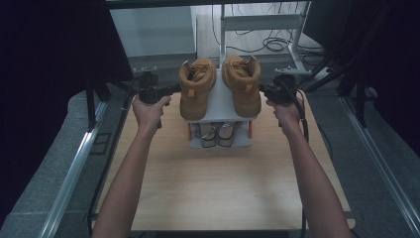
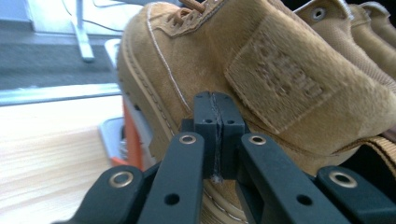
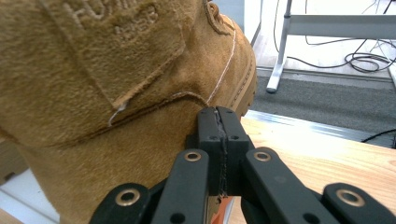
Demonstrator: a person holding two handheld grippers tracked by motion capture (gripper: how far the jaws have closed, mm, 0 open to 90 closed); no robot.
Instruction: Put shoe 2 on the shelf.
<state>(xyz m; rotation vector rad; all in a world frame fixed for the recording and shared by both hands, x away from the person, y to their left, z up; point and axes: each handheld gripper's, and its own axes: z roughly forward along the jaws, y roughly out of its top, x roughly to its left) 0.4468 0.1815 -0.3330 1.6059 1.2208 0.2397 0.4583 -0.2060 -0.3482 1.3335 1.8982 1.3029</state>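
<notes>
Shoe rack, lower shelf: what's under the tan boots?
Under the boots on the rack, a pair of strappy sandals shows at the front of the lower shelf. Their back ends are covered by the top shelf.

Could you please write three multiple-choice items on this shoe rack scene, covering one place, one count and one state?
1. Where do the tan boots stand?
A. the rack's top shelf
B. the table
C. the floor

2. How many tan boots are there?
A. one
B. two
C. three

3. How do both claws' jaws stand?
A. wide open
B. shut empty
C. shut on a lace

A: the left boot and right boot sit on the rack.
B: a pair shows.
B: the left claw and right claw have their jaws pressed together, empty.
</notes>
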